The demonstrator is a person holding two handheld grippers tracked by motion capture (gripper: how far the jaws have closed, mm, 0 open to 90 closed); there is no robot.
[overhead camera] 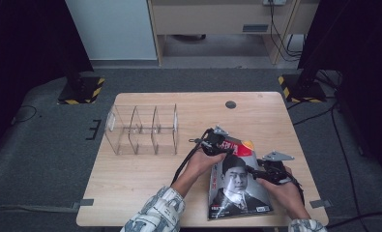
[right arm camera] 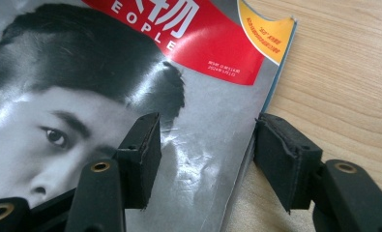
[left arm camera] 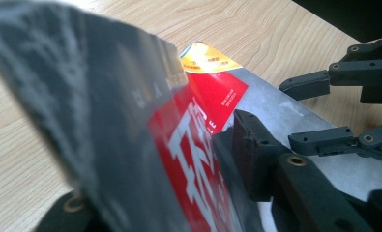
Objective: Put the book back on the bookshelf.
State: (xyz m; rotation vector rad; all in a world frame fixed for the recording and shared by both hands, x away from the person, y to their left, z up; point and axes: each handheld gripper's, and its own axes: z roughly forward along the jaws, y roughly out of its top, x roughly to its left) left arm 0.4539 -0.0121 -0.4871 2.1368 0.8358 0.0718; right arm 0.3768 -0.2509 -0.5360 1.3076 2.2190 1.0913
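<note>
A magazine (overhead camera: 237, 186) with a grey portrait cover and a red title band lies on the table's front right. My left gripper (overhead camera: 216, 144) is at its far left corner. In the left gripper view that corner of the magazine (left arm camera: 130, 121) curls up between the jaws of the left gripper (left arm camera: 198, 150). One pad (left arm camera: 249, 150) presses on the cover and the other is hidden behind the paper. My right gripper (overhead camera: 263, 171) is at the magazine's right edge (right arm camera: 256, 125). This right gripper (right arm camera: 205, 145) stands open, one pad over the cover and one over bare wood; it is seen again (left arm camera: 292, 113) in the left gripper view.
A clear acrylic organiser (overhead camera: 142, 130) with several upright dividers stands on the left half of the wooden table (overhead camera: 130, 179). A round cable hole (overhead camera: 230, 104) sits near the far edge. Black stand bases with yellow stripes (overhead camera: 82, 89) rest on the floor beyond.
</note>
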